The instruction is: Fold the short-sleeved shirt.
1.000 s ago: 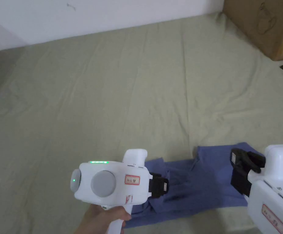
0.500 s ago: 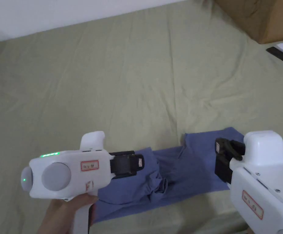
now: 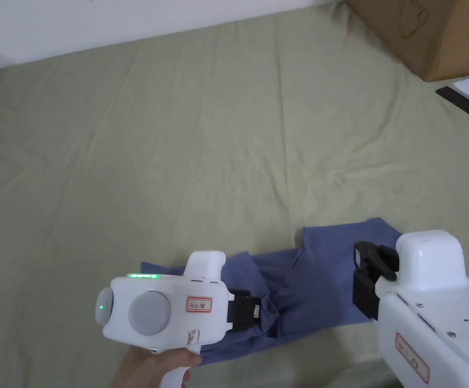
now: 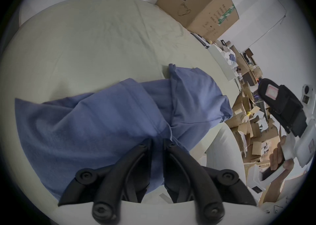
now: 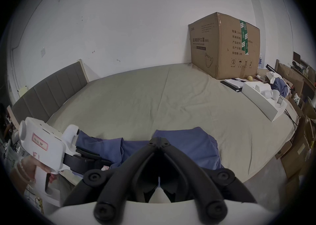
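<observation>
A blue short-sleeved shirt (image 3: 319,283) lies crumpled in a long strip near the front edge of the bed. My left gripper (image 3: 256,313) is low over its left half. In the left gripper view the jaws (image 4: 158,143) are shut on a bunched fold of the shirt (image 4: 102,117). My right gripper (image 3: 362,283) hovers over the shirt's right end. Its jaws (image 5: 159,140) meet with nothing seen between them, and the shirt (image 5: 191,146) lies beyond. The right gripper (image 4: 266,92) is also in the air at the right of the left gripper view.
A pale green sheet (image 3: 203,151) covers the bed, wrinkled and open behind the shirt. A big cardboard box (image 3: 430,35) stands at the back right, with a dark flat book (image 3: 468,103) beside it. A white box (image 5: 261,102) sits near the bed's right edge.
Half a second ago the left gripper was higher and farther left with cloth raised. It has now come down and toward the shirt's middle. The right gripper has barely moved.
</observation>
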{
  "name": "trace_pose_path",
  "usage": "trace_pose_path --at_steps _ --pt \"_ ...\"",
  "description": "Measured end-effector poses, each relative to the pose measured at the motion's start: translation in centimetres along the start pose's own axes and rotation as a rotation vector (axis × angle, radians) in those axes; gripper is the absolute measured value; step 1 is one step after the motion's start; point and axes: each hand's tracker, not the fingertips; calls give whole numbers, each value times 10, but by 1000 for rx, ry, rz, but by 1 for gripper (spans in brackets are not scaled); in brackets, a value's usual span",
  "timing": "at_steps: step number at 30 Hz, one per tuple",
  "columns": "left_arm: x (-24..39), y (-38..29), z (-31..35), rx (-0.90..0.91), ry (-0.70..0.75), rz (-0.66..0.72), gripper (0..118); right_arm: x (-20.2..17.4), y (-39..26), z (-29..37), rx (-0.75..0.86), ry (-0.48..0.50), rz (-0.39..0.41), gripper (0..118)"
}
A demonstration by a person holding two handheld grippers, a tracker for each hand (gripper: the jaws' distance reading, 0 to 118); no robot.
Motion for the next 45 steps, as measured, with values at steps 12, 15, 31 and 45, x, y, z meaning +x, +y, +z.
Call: trace_pose_path --at_steps 12,15,31,45 --pt "-57 -20 72 171 -146 145 12 -13 4 4 -20 -11 31 0" --pt "-106 -35 91 238 -98 298 48 -17 7 4 -18 -11 40 0" --pt "-166 -51 65 253 -187 410 74 -55 14 -1 -52 24 145 0" --pt "-213 -49 74 194 -334 426 6 -70 27 4 -81 1 137 0"
